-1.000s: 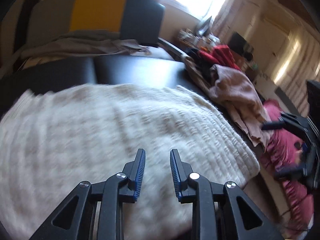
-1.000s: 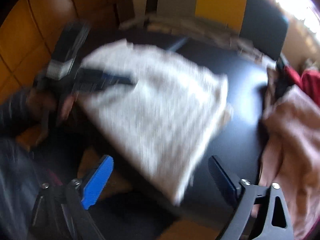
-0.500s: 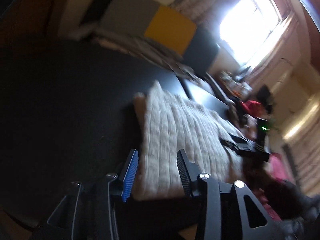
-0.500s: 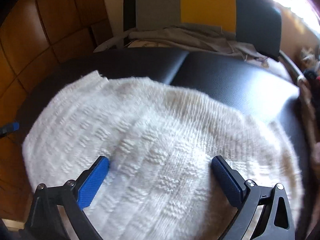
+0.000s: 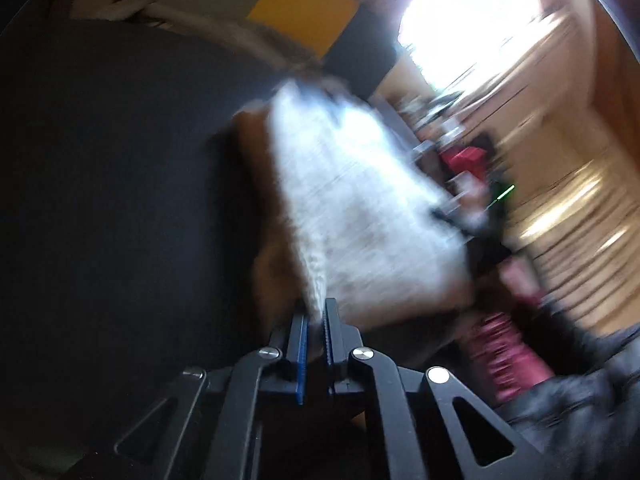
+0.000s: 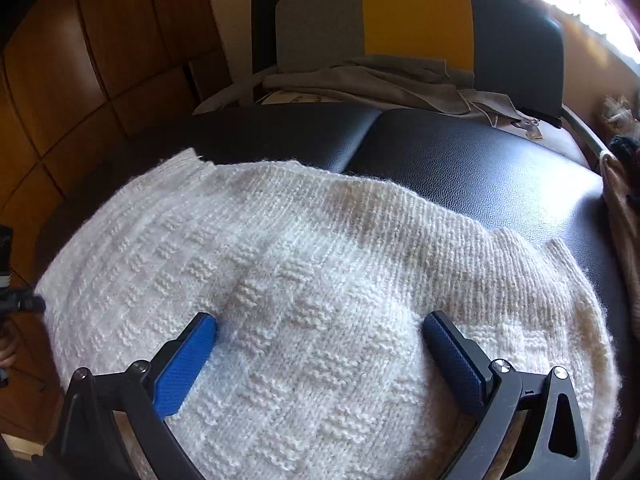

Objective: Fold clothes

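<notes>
Black padded counter (image 6: pixel 472 168), split by a centre seam, carries a white knitted sweater (image 6: pixel 304 280) spread flat over its near half. Right gripper (image 6: pixel 320 332) hovers just above the sweater's middle, its jaws spread wide with blue pads either side of a broad patch of knit and nothing held between them. Toward the sweater's left edge, the left gripper (image 5: pixel 314 320) has its jaws closed almost fully, pinching a thin fold of the white knit; this view is motion-blurred, so the cloth beyond the pinch reads only as a pale raised sheet. Bare black counter lies beyond the sweater's far hem and to its right, giving open room on those sides. Right of the sweater, at the counter's edge, a pinkish-tan garment (image 6: pixel 622 216) hangs partly in view. Beyond the sweater's far hem, past the bare strip, crumpled grey cloth (image 6: pixel 384 80) lies heaped at the counter's back edge against a grey, yellow and dark chair back (image 6: pixel 416 24). Wood panelling (image 6: pixel 80 80) rises left of the sweater.
</notes>
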